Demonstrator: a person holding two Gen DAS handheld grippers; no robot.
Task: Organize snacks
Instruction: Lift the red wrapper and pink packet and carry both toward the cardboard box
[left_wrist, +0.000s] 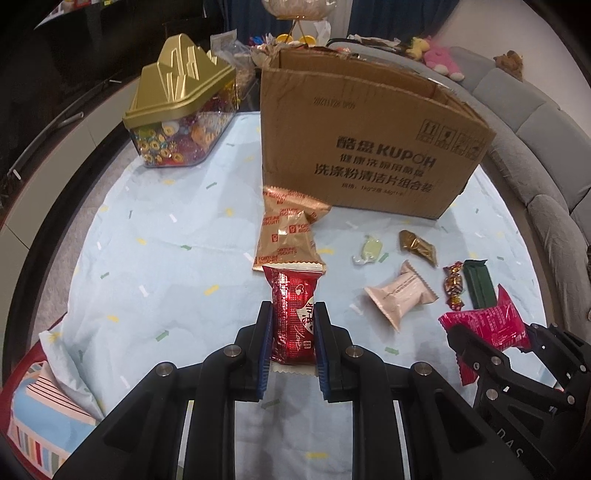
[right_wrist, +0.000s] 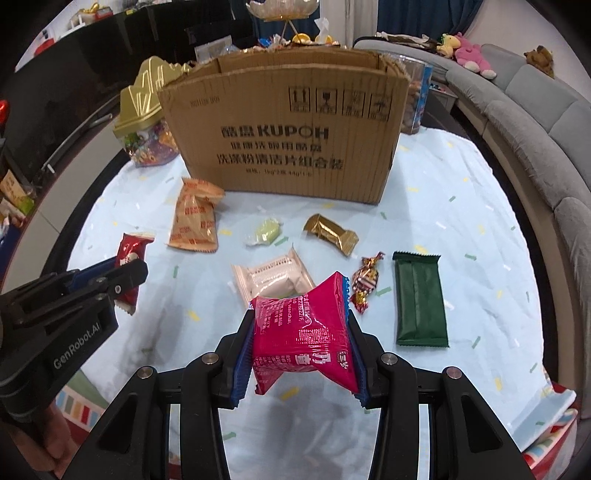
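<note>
Brown cardboard box (right_wrist: 284, 129) sits at worktop (right_wrist: 461, 206) far edge, centre. Gold-lidded clear candy tub (left_wrist: 177, 122) left of it, toward far-left corner. Before the box, left to right: tan biscuit packet (right_wrist: 194, 221), pale green wrapped candy (right_wrist: 266, 230), gold foil candy (right_wrist: 330, 232). Nearer row: pale pink pillow pack (right_wrist: 273, 280), red-gold twist candy (right_wrist: 365, 282), dark green flat bar (right_wrist: 419, 299) nearest right edge.
</note>
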